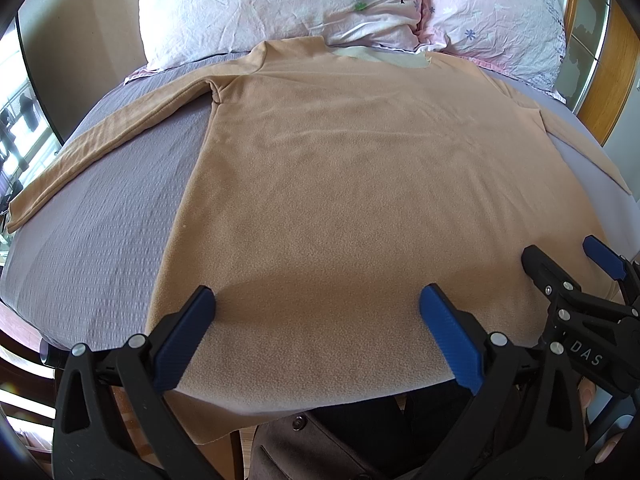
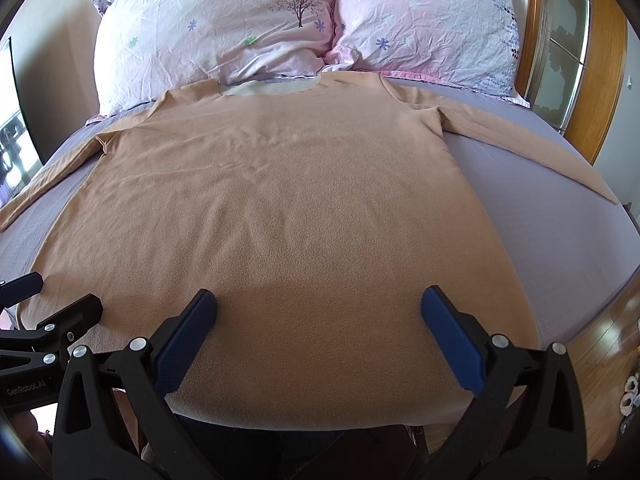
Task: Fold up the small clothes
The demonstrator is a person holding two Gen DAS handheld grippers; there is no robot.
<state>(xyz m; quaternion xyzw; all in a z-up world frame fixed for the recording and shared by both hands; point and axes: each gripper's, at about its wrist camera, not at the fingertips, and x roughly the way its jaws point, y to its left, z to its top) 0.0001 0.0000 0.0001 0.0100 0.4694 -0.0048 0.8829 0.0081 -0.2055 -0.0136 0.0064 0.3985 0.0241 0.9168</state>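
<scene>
Fleece garment: a tan, long-sleeved fleece top lay flat on the grey-lilac bedsheet, collar toward the two floral pillows at the head of the bed.
Long axis: it ran from the foot edge, where the hem overhung, straight away from both grippers to the collar.
Sleeves: both were spread out toward the bed's side edges.
Left gripper: released, jaws wide apart, poised over the hem nearer its left corner, holding nothing.
Right gripper: likewise spread and empty, over the hem's right part.
Nearer hand: each looked equally close to its own hem corner, so the fold probably called for both together.
</scene>
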